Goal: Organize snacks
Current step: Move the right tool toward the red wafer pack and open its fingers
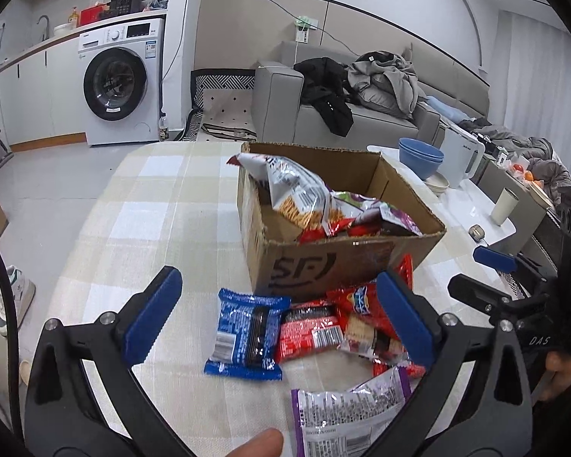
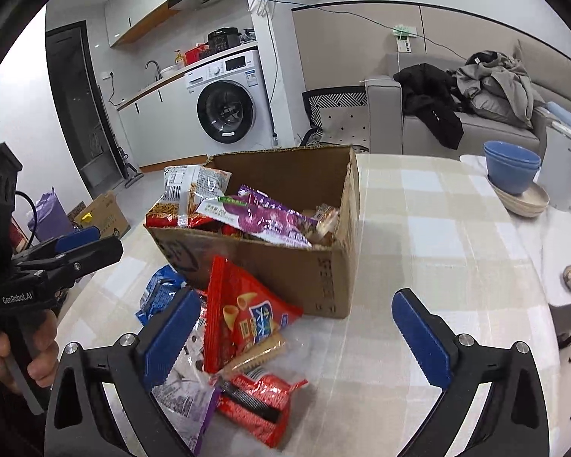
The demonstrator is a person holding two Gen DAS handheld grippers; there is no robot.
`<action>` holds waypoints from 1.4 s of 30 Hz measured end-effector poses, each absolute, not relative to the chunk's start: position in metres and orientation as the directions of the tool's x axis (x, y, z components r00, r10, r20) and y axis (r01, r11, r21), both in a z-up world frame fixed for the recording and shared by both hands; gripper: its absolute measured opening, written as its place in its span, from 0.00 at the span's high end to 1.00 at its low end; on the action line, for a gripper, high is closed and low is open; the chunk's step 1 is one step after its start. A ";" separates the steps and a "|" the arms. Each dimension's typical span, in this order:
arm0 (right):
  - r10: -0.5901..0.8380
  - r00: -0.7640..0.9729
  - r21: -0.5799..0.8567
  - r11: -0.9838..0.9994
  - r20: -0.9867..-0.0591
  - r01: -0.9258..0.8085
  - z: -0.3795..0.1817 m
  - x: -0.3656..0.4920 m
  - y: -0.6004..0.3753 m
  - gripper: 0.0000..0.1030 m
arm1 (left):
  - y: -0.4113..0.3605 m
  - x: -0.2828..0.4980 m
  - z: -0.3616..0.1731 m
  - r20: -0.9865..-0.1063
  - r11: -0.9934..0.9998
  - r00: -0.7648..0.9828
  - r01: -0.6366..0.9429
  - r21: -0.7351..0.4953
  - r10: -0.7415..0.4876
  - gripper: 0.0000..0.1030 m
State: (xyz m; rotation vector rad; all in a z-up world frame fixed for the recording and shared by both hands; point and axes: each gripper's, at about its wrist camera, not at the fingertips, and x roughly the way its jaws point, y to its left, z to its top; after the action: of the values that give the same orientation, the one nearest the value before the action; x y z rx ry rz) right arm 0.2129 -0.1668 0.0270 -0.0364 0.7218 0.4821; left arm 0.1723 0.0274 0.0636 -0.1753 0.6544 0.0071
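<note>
Left tongs [image 1: 278,304]: jaws spread wide, released, nothing gripped. Blue pads hang above the table [image 1: 163,205]; blue packet [image 1: 247,333] and a red packet [image 1: 310,333] lie on the cloth between them, w/ no pad pressing on either. Right-hand pad overlaps a red chip bag [image 1: 361,304] in view; can't tell if it touches. A purple-edged packet [image 1: 346,415] sits at 6 o'clock, just by a fingertip [image 1: 257,445] at the bottom edge.

Right tongs [image 2: 297,327]: also wide open, empty. Left-hand pad sits next to the chip bag [image 2: 247,316], which leans toward the box; contact unclear. Another red packet [image 2: 259,403] lies at 6 o'clock from it, a clear-and-purple packet [image 2: 188,392] at 7.

Cardboard box [image 1: 323,262] stands at 12 o'clock from the loose pile, right beside it, already part-filled w/ snack bags. Blue bowls [image 2: 512,169] at 2 o'clock, well apart. Washer [image 1: 120,82] at 10 o'clock in the background.
</note>
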 end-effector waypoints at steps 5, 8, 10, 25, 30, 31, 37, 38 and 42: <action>0.407 0.635 0.137 0.892 -0.657 -0.431 0.019 0.202 -0.172 0.00 | 0.027 0.157 0.054 -0.616 0.986 0.787 -0.065 -0.154 -0.044 0.01; 0.399 0.620 0.142 0.896 -0.675 -0.422 0.009 0.197 -0.174 0.00 | 0.027 0.150 0.047 -0.624 0.988 0.781 -0.070 -0.140 -0.033 0.01; 0.399 0.607 0.151 0.896 -0.687 -0.418 0.002 0.193 -0.176 0.00 | 0.027 0.147 0.041 -0.632 0.988 0.775 -0.077 -0.134 -0.025 0.01; 0.292 0.561 0.011 0.893 -0.774 -0.450 -0.029 0.186 -0.156 0.00 | 0.018 0.137 0.009 -0.701 0.991 0.713 -0.076 -0.109 -0.023 0.01; 0.256 0.540 -0.037 0.881 -0.802 -0.472 -0.039 0.185 -0.149 0.00 | 0.013 0.131 0.007 -0.704 0.993 0.710 -0.067 -0.096 -0.021 0.01; 0.255 0.536 -0.039 0.879 -0.805 -0.476 -0.041 0.185 -0.149 0.00 | 0.012 0.130 0.006 -0.709 0.993 0.705 -0.063 -0.102 -0.028 0.01; 0.262 0.517 -0.051 0.857 -0.815 -0.513 -0.047 0.180 -0.139 0.00 | 0.005 0.122 -0.004 -0.734 0.995 0.679 -0.043 -0.086 -0.035 0.01; 0.265 0.511 -0.051 0.851 -0.817 -0.523 -0.048 0.179 -0.138 0.00 | 0.004 0.121 -0.005 -0.735 0.996 0.677 -0.043 -0.078 -0.029 0.01; 0.260 0.489 -0.061 0.834 -0.833 -0.548 -0.057 0.178 -0.128 0.00 | 0.007 0.120 -0.009 -0.739 0.995 0.673 -0.050 -0.087 -0.031 0.01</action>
State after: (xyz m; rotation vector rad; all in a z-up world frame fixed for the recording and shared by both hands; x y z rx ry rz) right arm 0.1782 -0.1277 -0.0573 -0.3402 0.9401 0.5022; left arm 0.1200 0.0074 -0.0087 -0.1033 0.8330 0.0105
